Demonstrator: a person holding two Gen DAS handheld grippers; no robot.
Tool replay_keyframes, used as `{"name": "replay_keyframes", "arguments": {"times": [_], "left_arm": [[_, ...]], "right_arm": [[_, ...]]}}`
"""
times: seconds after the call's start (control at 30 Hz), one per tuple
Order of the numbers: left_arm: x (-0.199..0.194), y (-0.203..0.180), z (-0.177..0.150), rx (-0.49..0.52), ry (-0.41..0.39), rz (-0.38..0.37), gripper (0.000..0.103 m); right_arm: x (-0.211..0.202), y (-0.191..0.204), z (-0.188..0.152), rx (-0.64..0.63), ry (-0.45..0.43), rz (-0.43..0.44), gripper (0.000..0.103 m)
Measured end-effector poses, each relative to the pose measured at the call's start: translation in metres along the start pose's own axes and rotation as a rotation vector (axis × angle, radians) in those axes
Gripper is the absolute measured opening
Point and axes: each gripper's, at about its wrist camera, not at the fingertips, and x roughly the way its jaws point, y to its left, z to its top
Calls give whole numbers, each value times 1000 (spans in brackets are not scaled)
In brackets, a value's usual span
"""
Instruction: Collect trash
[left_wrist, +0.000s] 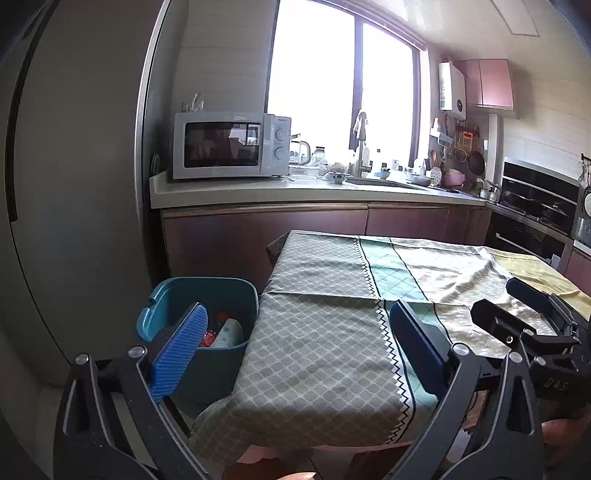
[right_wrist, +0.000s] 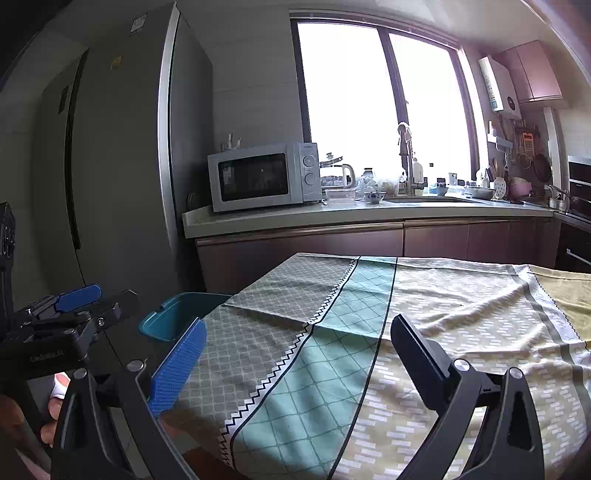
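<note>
Trash already lies in the teal plastic bin (left_wrist: 221, 295), which stands on the floor against the left end of the cloth-covered counter (left_wrist: 325, 332); a white object and something red with a label show inside it, though what they are cannot be told. The patterned cloth shows no loose rubbish in either view, so the collecting step looks finished or nearly so, as far as these pictures reach.

Both tools hang empty. The left tongs (left_wrist: 295, 347) stand wide, blue ribbed pad toward the bin and the other over the cloth, nothing between them. The right tongs (right_wrist: 295, 358) are equally wide over the counter's middle, also holding nothing.

Any next move would call for finding a further scrap outside these views, or for drawing back; nothing within reach asks for a grip.

Readable writing is scarce: white letters on the right tool's black body seem to read "DAS". A line of white text on the left tool's body and the grey microwave oven (right_wrist: 264, 177) badge are too small to read.
</note>
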Motion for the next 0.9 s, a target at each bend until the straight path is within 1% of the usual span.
{"name": "replay_keyframes", "arguments": {"times": [0.1, 0.23, 0.33, 0.5, 0.9], "left_arm": [[-5, -4, 0, 2, -11, -13, 97], [-12, -9, 1, 14, -29, -14, 97], [-16, -12, 0, 23, -42, -15, 97], [-14, -15, 0, 33, -38, -20, 97], [-8, -25, -1, 56, -23, -14, 97]], "right_arm": [[-6, 0, -3, -6, 0, -25, 97], [-16, 0, -7, -3, -14, -43, 97], [-23, -1, -8, -5, -43, -67, 97], [-27, -3, -10, -12, -47, -107, 97], [-35, -12, -10, 17, -56, -114, 97]]}}
